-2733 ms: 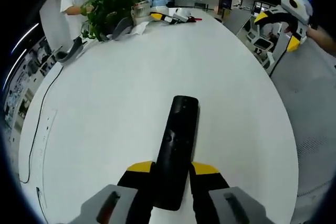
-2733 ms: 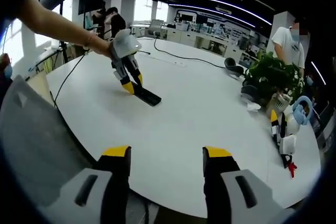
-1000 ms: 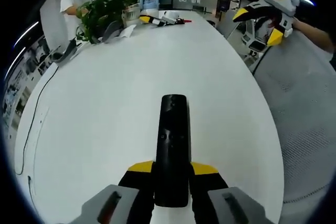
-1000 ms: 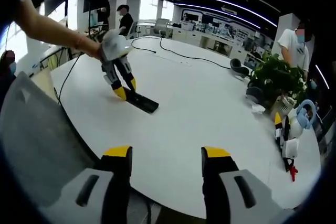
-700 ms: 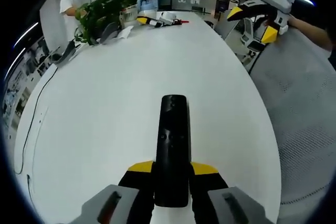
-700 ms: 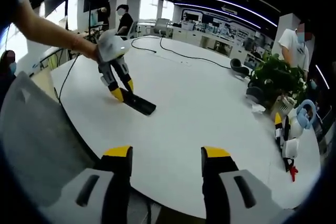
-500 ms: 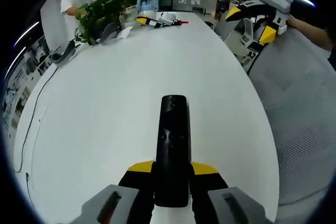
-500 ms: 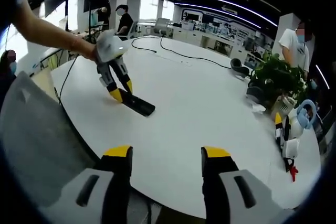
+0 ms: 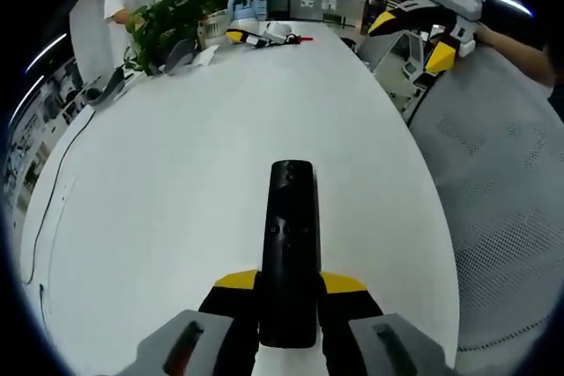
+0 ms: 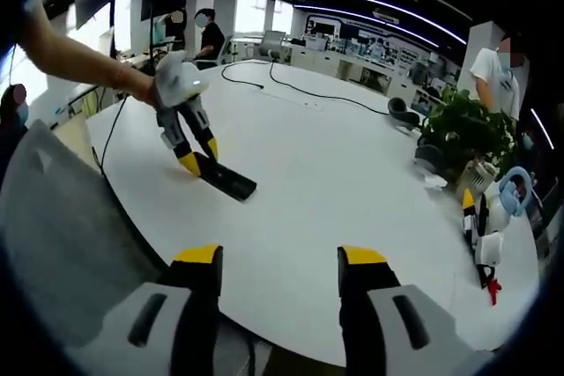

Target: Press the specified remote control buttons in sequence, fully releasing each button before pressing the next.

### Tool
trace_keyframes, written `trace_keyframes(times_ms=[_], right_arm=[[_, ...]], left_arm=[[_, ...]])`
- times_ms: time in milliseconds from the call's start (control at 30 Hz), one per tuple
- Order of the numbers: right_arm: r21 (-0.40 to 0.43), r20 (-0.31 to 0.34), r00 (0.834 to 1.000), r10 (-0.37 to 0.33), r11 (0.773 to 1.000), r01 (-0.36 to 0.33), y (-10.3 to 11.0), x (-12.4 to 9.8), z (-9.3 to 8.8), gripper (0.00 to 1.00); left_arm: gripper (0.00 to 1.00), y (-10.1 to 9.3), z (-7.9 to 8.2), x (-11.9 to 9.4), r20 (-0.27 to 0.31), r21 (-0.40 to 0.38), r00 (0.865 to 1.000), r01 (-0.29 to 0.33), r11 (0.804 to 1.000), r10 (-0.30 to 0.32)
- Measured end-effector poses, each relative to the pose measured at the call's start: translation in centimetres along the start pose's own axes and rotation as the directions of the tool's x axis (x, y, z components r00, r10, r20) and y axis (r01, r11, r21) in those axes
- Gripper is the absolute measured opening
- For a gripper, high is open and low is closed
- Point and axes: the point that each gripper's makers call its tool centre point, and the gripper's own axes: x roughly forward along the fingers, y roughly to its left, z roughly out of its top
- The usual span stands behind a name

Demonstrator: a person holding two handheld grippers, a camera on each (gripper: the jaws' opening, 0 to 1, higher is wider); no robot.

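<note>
Black remote (image 9: 290, 244) in left tool (image 9: 289, 286) (clamped), white table (image 9: 176, 173)

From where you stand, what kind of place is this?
Probably an open-plan office or lab: a big white table, a potted plant, and rows of desks with ceiling strip lights behind.

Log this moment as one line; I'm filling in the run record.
left hand-held gripper: shut on remote control, resting on white table | right hand-held gripper: open, empty, off the table edge | press: none underway
</note>
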Motion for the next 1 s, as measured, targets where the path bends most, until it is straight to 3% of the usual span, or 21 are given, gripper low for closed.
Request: trace_keyframes(times_ms=[1000], right_arm=[[-0.007,0.003,1.000,0.009,1.000,-0.009,0.2,0.0,0.1,0.53]], left_arm=[[0.25,-2.6,-0.2,-0.1,0.014,-0.010,1.000,0.025,1.000,-0.025]])
